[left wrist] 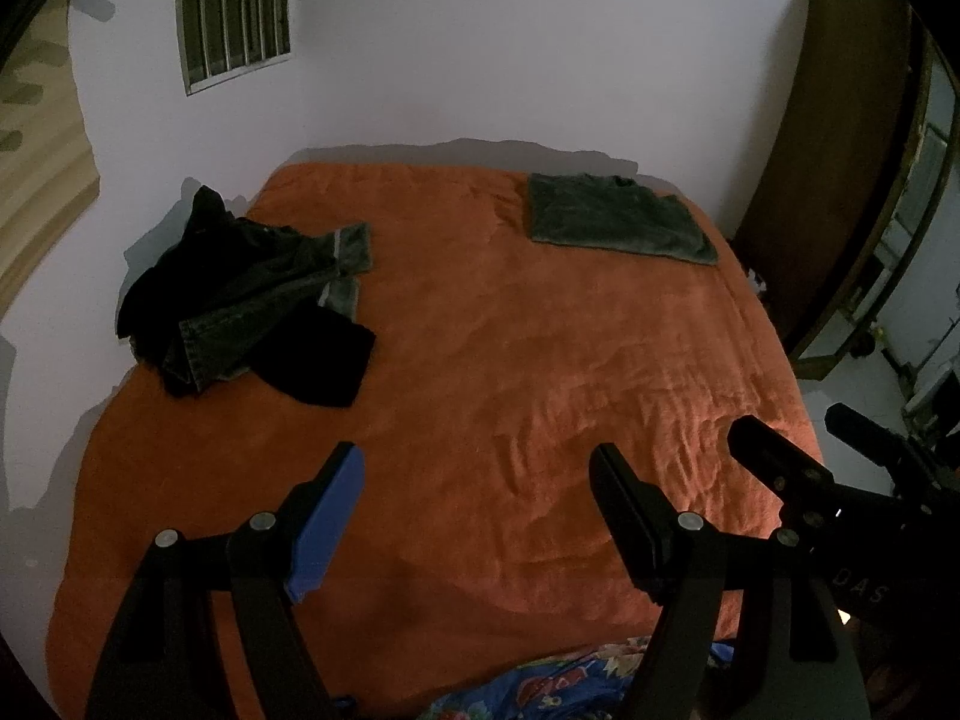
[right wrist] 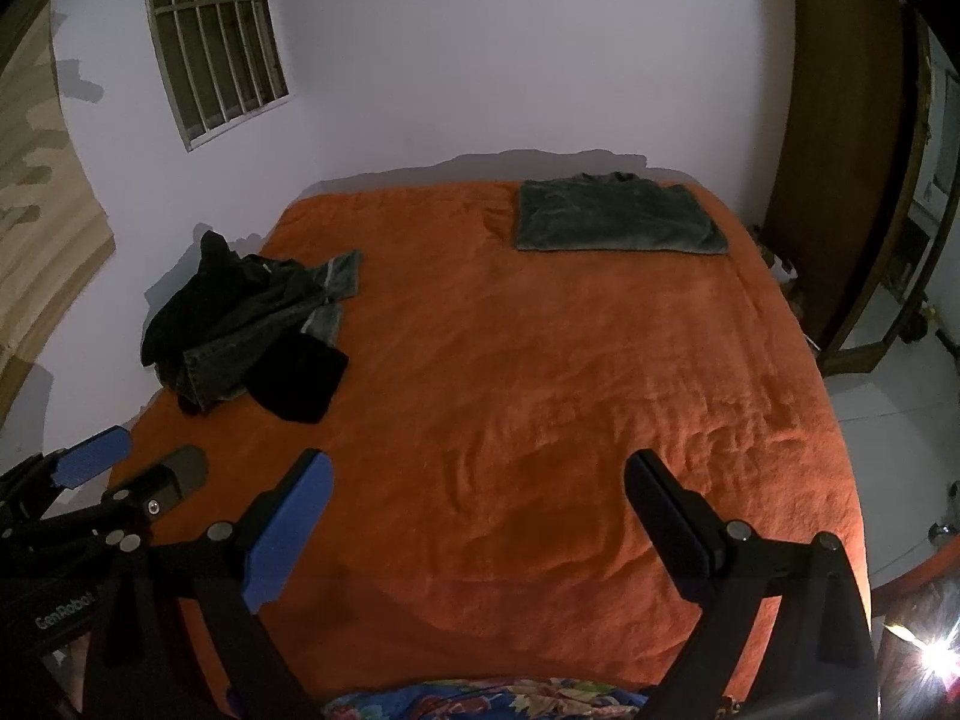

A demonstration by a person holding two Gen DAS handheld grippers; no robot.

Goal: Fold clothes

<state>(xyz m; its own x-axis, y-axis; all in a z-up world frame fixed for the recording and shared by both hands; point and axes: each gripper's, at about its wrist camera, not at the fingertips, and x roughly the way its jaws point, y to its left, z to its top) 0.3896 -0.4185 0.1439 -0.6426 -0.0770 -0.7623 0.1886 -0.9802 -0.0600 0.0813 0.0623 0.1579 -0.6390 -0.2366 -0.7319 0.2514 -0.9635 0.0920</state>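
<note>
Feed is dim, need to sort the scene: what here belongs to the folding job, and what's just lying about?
Job:
- heap of dark clothes
- folded grey shirt
- orange bedspread

Lying about:
- patterned blue cloth
- barred window
- wooden door

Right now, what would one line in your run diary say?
left gripper open, empty | right gripper open, empty | folded grey shirt far right on orange bed | dark clothes pile unfolded, left
</note>
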